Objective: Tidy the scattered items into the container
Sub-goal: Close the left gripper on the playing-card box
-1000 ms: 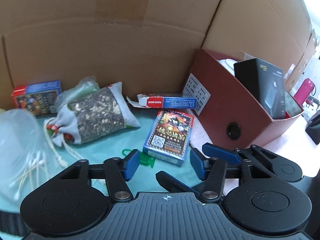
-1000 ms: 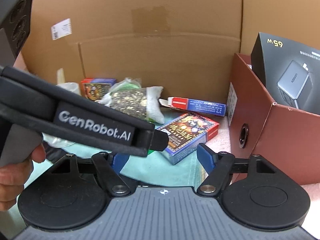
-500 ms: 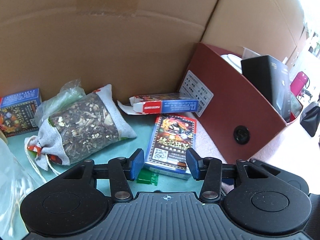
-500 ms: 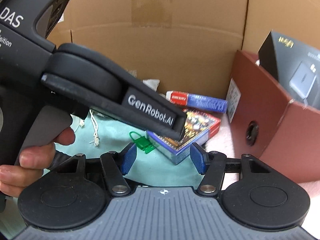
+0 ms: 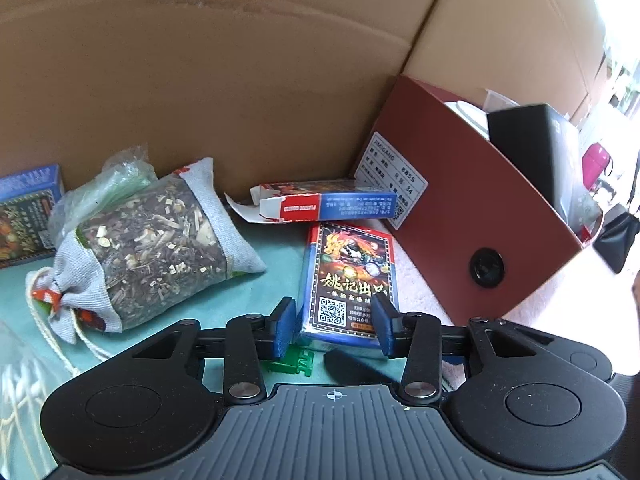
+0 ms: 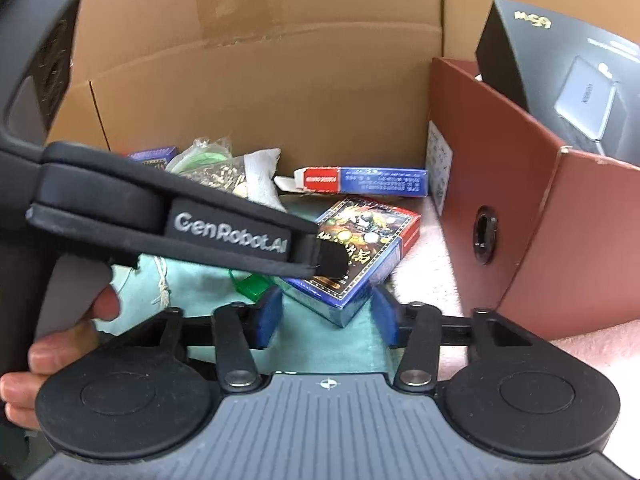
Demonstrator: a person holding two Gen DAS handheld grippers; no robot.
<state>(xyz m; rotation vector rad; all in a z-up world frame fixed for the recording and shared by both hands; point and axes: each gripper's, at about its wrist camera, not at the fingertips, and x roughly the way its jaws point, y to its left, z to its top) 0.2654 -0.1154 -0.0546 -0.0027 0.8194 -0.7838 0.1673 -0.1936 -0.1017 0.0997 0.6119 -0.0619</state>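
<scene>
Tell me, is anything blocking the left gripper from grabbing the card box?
Nothing visible does. The left gripper, its jaws just closing, already straddles the near end of the playing card box. Only a small green clip lies beside it on the mat.

**Scattered items beside a half-filled box**

A teal cloth mat lies on the table before a brown cardboard wall. On the mat, at centre, lies a blue-and-red pack of playing cards, flat. Behind it, against the wall, lies an opened red-and-blue carton on its side. To the left rests a grey cloth sachet of dried herbs, and further left a second blue card box. To the right stands a maroon cardboard container, holding a black product box upright. A small green plastic clip lies just before the pack.
</scene>
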